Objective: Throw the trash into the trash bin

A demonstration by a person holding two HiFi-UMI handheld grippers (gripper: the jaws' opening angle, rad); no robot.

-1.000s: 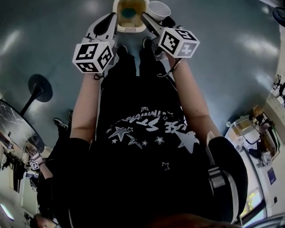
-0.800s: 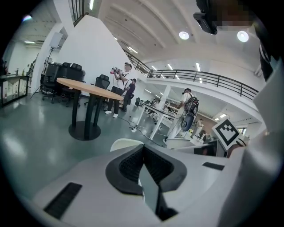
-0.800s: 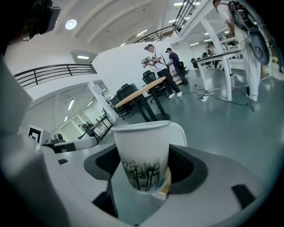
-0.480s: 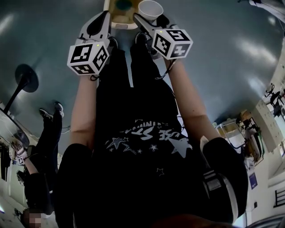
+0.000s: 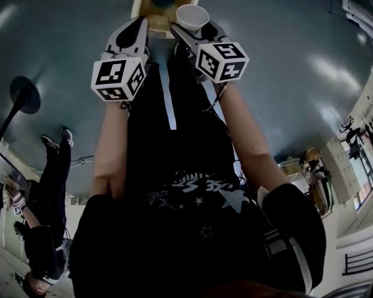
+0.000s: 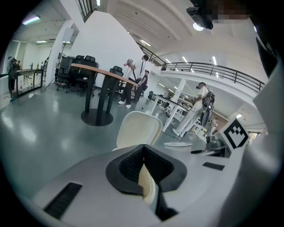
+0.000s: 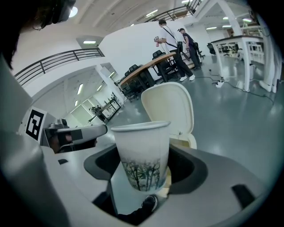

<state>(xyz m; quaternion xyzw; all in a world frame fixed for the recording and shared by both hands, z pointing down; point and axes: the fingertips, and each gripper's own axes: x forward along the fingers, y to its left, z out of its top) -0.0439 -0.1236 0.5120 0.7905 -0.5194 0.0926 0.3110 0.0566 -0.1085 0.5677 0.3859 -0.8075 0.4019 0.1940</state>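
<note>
We reach both forearms down toward 12 o'clock. Our right gripper (image 5: 185, 30) pinches the tree-printed cup (image 5: 192, 16) near the open bin (image 7: 171, 108); our left gripper (image 5: 141, 23) seems pressed together.

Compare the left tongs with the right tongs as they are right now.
Opening: the right tongs stand wide; the left tongs have their pads together.
Load: the right tongs grip an upright paper cup with a tree print; the left tongs show nothing between their pads.
Shared: both face the open cream trash bin.
</note>
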